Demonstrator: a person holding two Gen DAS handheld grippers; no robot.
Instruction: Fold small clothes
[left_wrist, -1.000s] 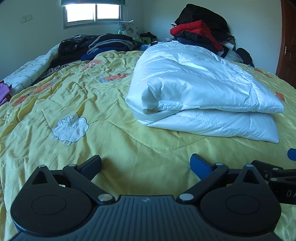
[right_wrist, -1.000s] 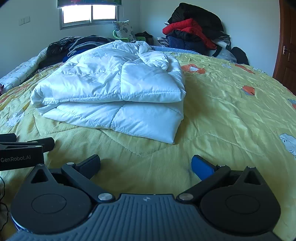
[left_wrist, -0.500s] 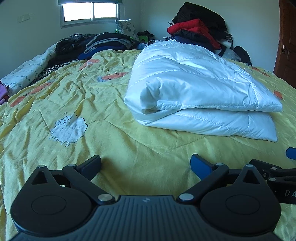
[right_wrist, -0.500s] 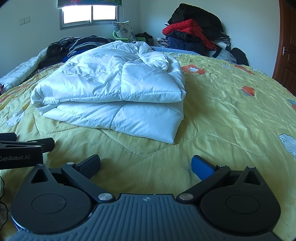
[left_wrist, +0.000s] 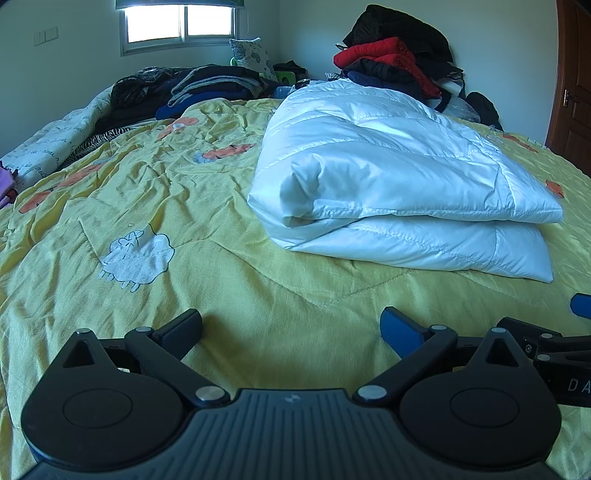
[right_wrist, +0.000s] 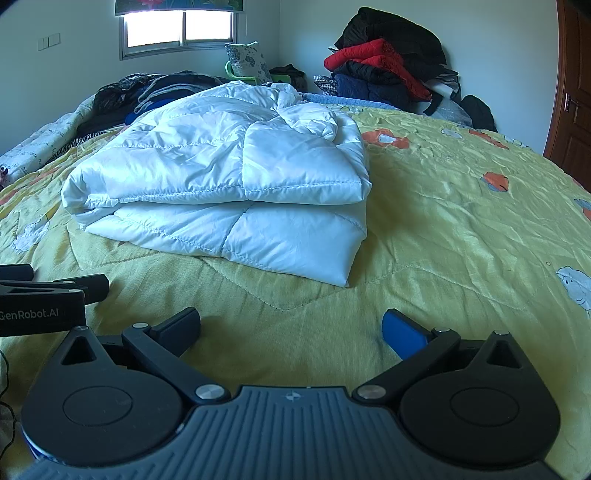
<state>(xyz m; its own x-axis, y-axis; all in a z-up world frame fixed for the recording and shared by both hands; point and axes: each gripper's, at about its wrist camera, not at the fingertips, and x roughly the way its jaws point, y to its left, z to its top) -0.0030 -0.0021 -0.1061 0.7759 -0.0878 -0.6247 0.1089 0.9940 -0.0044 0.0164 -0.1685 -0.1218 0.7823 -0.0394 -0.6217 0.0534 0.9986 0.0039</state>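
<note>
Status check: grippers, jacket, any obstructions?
Left gripper and right gripper open, empty. White jacket folded on yellow bedspread, untouched. Nothing blocking.

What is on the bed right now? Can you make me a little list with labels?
bed cover: yellow, with sheep and orange patches
white jacket: puffy, folded in layers, lying on the cover
left gripper: open, holding nothing, apart from the jacket
right gripper: open, holding nothing, apart from the jacket
clothes pile: red and dark things at the far wall
window: bright, on the far wall
</note>
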